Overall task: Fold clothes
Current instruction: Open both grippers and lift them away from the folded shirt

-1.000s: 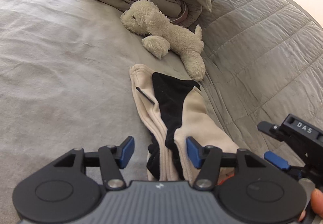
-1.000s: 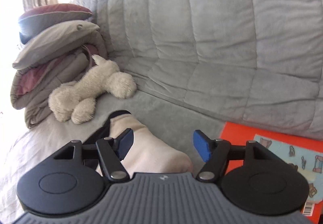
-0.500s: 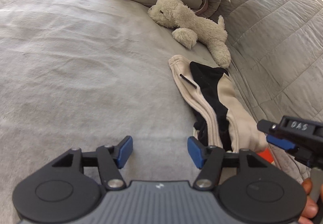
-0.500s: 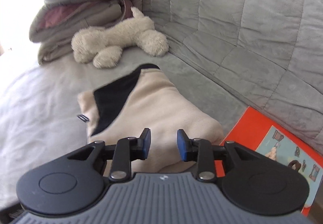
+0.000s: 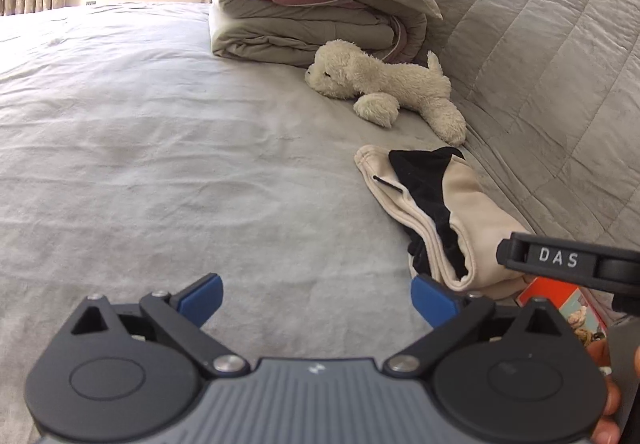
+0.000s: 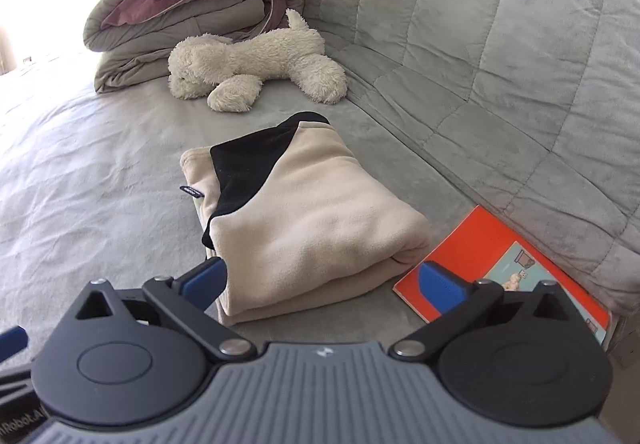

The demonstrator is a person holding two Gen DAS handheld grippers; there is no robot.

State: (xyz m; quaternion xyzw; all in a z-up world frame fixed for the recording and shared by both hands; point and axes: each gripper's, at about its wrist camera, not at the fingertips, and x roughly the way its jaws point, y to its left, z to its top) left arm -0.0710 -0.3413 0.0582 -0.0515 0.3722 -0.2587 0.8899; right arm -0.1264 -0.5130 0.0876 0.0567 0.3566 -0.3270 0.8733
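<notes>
Tongs check: your left tongs [image 5: 316, 302] are spread wide, nothing between the blue pads, hovering over bare grey bed [image 5: 160, 164]. Your right tongs [image 6: 324, 282] are also spread wide, holding nothing, with the near edge of the folded garment [image 6: 312, 228] sitting between the pads; can't tell if the left pad touches the fabric.

Garment: cream fleece with a black panel, folded into a compact stack, lying flat on the bed. In the right wrist view it's dead centre, 12 o'clock from the tongs. In the left wrist view it's at 2 o'clock, with your right gripper body marked "DAS" crossing its near end.

Orange booklet [image 6: 480, 252] lies at 3 o'clock of the garment, just beside it, against the quilted grey backrest [image 6: 500, 24].

White plush dog [image 6: 256, 64] lies at 12 o'clock past the garment, apart from it. Rolled grey and pink duvet [image 6: 180, 12] with a pillow on top is behind the dog, touching it.

Your fingers [image 5: 608, 400] show at the lower right edge of the left view.
</notes>
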